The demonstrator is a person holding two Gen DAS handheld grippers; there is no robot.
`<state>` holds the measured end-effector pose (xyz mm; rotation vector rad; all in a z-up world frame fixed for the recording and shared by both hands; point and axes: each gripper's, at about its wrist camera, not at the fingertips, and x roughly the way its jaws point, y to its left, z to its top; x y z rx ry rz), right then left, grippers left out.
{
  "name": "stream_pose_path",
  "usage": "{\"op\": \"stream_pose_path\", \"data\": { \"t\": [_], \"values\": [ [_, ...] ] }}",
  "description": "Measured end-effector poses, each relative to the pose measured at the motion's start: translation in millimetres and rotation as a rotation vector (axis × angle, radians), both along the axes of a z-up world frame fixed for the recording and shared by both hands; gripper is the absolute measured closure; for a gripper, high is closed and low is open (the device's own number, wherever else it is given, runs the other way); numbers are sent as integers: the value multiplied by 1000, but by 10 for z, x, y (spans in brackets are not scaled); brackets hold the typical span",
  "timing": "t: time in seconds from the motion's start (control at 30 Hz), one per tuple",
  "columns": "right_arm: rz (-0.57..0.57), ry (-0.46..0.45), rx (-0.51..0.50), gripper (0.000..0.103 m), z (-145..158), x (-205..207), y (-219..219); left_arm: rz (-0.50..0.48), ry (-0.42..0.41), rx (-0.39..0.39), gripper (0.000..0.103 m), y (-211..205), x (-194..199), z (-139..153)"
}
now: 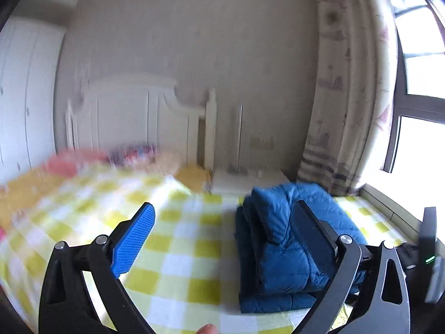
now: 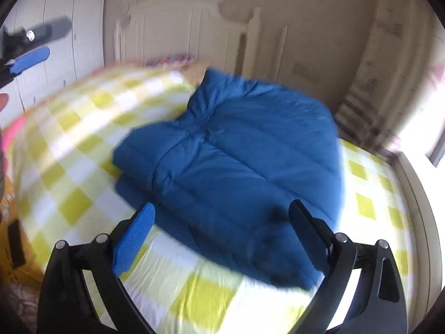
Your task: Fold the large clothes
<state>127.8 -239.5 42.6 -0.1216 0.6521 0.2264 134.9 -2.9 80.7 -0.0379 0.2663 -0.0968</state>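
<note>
Left gripper (image 1: 222, 236): jaws spread wide, nothing between them, held above the bed.
Right gripper (image 2: 221, 232): jaws wide apart, empty, poised over the jacket's near edge.
Blue padded jacket (image 2: 236, 161): folded into a thick bundle, lying on the checked bedspread (image 2: 83, 150) toward the bed's window-side edge.
Headboard (image 2: 178, 25): white, at the bed's far end.

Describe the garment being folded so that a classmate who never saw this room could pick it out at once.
Find the bed under its yellow-and-white checked cover. On it lies a blue puffer jacket, quilted and folded into a thick bundle; nothing else there is solid blue.
</note>
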Motion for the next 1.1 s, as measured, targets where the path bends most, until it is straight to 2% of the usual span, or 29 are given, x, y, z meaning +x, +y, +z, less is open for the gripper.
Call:
{"op": "stream_pose_path", "data": {
  "t": [0.07,0.1,0.23,0.27,0.37,0.47,0.57,0.67,1.1],
  "values": [
    [-40,-85,67,6,254,-328,-177,17,-50,8,7,-73,-223,160],
    [-82,-151,87,2,444,-516,-257,28,-64,14,7,-106,-323,219],
    [-195,-312,75,2,773,-884,-425,2,-87,31,4,-297,-617,330],
    [-207,-314,63,2,779,-918,-438,-23,-81,37,4,-367,-662,299],
    [-241,-265,45,2,655,-1001,-360,-16,-34,56,4,-476,-664,127],
    [-262,-213,71,2,377,-1016,-338,-28,53,62,4,-537,-629,-115],
    [-270,-155,65,2,113,-1000,-285,-31,95,89,4,-610,-603,-330],
    [-277,-101,43,2,-12,-982,-243,-46,116,104,4,-667,-604,-443],
    [-280,-168,23,2,119,-1089,-196,-49,140,122,4,-694,-592,-567]
  ]
}}
